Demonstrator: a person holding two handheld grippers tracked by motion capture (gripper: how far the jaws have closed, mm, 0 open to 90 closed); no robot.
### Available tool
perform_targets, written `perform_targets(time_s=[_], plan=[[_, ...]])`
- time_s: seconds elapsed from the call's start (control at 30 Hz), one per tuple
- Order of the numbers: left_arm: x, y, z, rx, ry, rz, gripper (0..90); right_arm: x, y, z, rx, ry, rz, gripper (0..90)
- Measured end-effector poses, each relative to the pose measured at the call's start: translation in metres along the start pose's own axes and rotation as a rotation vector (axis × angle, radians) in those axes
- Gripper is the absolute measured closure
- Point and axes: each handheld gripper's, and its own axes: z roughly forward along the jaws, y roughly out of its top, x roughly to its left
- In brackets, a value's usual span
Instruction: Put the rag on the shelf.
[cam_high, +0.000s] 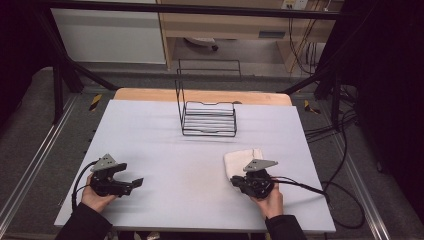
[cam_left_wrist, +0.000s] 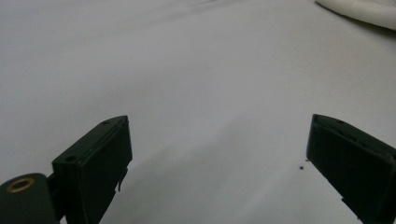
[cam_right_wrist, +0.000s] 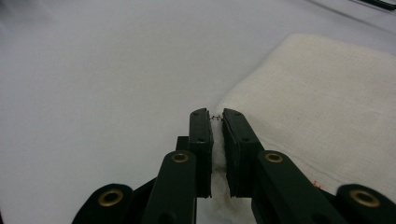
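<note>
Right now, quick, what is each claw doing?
Left claw: open, holding nothing.
Right claw: closed on the edge of the white cloth.

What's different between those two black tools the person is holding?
The left tool has its jaws spread wide with nothing between them; the right tool has its jaws pinched shut on the corner of the white cloth. The left tool sits over bare table, apart from the cloth. Both are black, hand-held, each topped by a grey plate.
</note>
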Motion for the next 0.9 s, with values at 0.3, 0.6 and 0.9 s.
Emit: perform_targets(time_s=[0.3,0.6,0.9], plan=[[0.000,0.000,0.000,0.003,0.000,-0.007,6.5,0.000,-0.003,0.004,0.008,0.033,-0.005,75.7],[-0.001,0.001,0.002,0.007,-0.001,-0.010,6.5,-0.015,-0.002,-0.007,-0.055,0.046,0.047,47.5],[-0.005,0.004,0.007,0.023,0.002,-0.011,6.0,-0.041,-0.010,-0.022,-0.086,-0.028,0.086,19.9]])
